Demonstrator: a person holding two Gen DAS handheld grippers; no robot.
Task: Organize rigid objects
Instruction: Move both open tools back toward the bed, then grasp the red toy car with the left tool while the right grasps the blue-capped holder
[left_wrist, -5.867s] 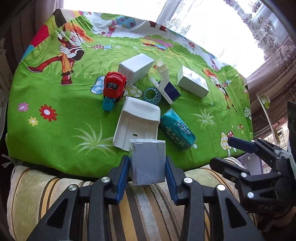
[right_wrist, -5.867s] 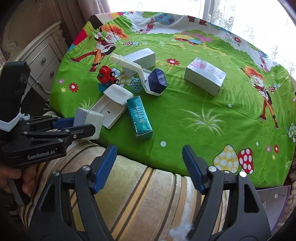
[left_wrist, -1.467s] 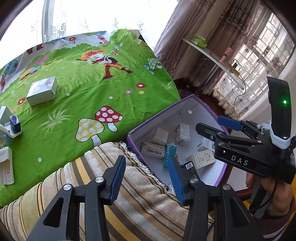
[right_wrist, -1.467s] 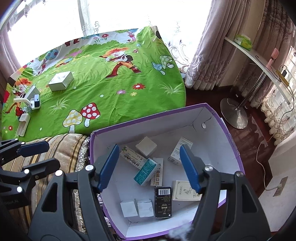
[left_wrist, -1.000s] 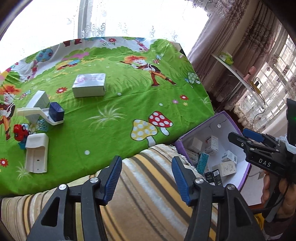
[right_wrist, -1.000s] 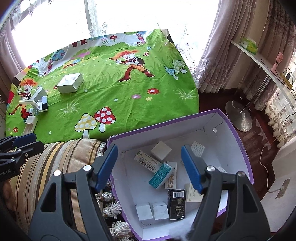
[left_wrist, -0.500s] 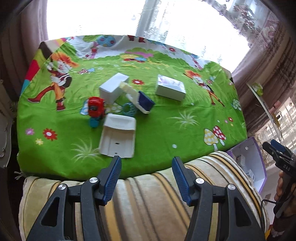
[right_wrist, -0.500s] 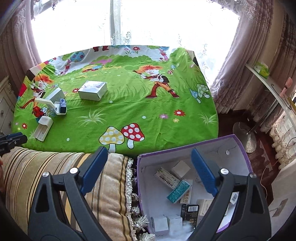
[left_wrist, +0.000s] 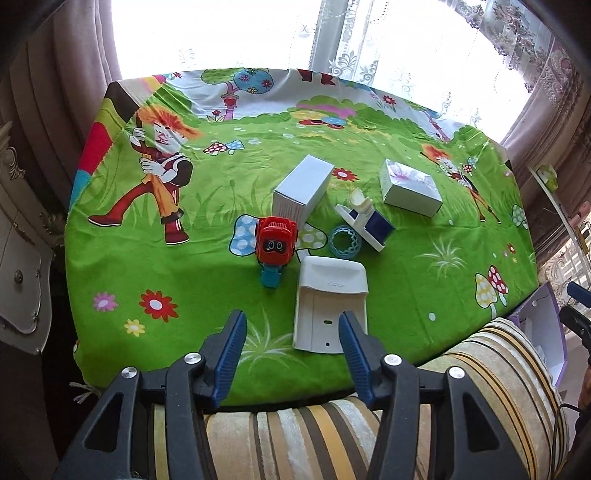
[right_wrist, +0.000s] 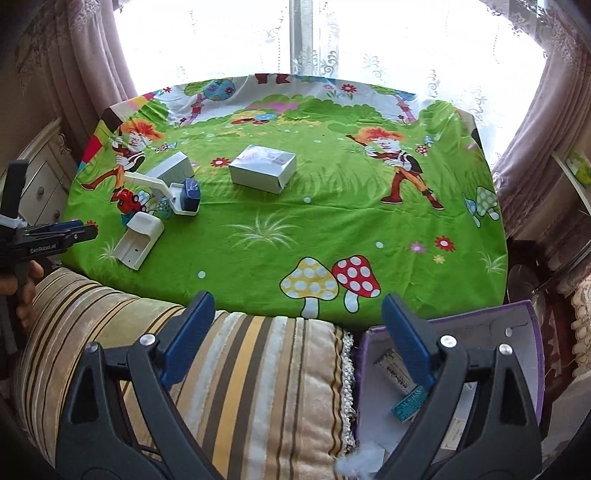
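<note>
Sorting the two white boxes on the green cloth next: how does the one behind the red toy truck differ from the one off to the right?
The box behind the truck is plain white on top; the right-hand box has a faint pinkish print. The first lies close behind the red toy truck in the clutter; the second lies apart on bare cloth. The first looks taller, the second flatter. Both are closed, rectangular cartons.

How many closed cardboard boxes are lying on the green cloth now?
2. A plain white box lies behind the red toy car. A silvery box lies alone to the right. Boxes in the purple bin are not counted.
</note>
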